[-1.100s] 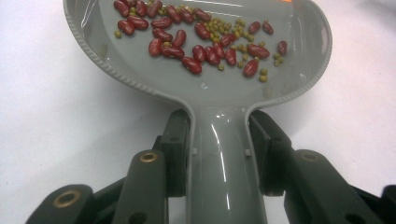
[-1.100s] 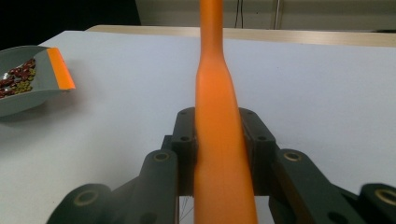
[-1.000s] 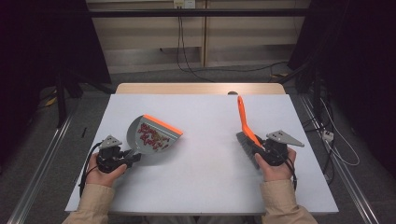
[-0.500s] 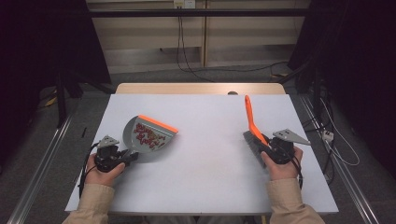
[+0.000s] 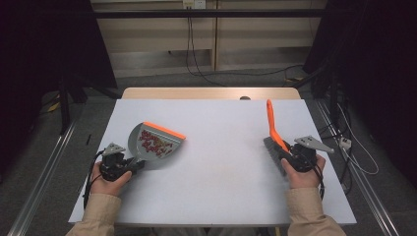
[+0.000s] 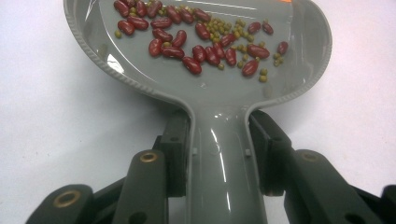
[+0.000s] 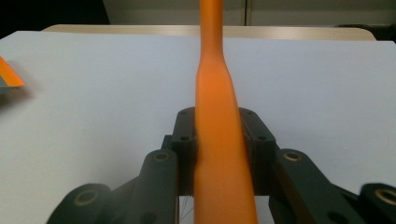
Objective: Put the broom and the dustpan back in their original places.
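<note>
White tabletop point(image 5: 221, 162), rectangular, pale wood strip along its far edge; dark floor, metal rails and trailing cables around it.

Item 1: dustpan point(image 5: 153, 145), grey plastic, rounded bowl with a ribbed rim and an orange lip at the far side. Sits at the left half of the table, tilted up toward the far right. Contents: dark red kidney beans point(image 6: 196, 44) mixed with small green-yellow beans point(image 6: 233, 39), spread loosely across the bowl floor. Handle is glossy, narrow and straight.

Item 2: left gripper point(image 5: 129, 164), jaws clamped on the dustpan handle, one black pad on each side just below the bowl. Held by the person's left hand point(image 5: 108, 179), near the table's left front corner.

Item 3: brush point(image 5: 273, 135), orange handle, dark bristle head at the near end. Lies at the right half of the table, handle pointing toward the far edge.

Item 4: right gripper point(image 5: 287, 157), jaws closed tight on the orange handle close to the bristle head. Held by the right hand point(image 5: 301, 174).

Clearance: dustpan and brush stand well apart, with bare tabletop between them. Left hand is near the left edge; right gripper is near the right edge. Far half of the table lies open.
</note>
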The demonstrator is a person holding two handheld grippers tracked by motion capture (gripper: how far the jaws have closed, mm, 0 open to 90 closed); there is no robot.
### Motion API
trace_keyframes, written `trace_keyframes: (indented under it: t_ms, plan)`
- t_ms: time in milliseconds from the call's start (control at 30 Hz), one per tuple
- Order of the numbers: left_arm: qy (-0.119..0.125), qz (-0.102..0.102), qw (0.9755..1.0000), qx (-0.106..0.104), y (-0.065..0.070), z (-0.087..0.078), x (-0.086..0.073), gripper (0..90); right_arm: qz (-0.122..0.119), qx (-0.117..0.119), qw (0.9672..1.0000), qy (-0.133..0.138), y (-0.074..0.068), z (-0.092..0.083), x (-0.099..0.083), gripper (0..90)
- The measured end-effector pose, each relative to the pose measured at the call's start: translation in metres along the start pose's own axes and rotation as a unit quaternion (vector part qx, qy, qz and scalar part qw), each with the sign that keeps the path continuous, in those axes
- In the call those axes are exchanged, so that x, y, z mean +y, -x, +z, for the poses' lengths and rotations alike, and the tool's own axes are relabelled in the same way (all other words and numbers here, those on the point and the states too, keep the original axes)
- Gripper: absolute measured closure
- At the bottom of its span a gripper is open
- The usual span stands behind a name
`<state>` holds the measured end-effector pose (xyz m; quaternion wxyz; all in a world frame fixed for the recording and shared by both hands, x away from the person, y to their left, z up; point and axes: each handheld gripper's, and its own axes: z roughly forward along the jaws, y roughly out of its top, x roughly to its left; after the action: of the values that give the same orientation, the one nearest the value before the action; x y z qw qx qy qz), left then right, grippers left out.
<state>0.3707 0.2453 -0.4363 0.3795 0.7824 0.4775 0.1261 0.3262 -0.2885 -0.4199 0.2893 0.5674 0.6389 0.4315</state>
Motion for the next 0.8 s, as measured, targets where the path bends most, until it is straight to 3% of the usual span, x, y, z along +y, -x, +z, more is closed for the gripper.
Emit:
trace_keyframes:
  t_ms: [800]
  plan:
    - [-0.003, -0.012, 0.9998, 0.016, -0.002, 0.005, -0.002, 62.6, -0.002, -0.033, 0.9994, -0.014, 0.012, 0.012, -0.005, 71.2]
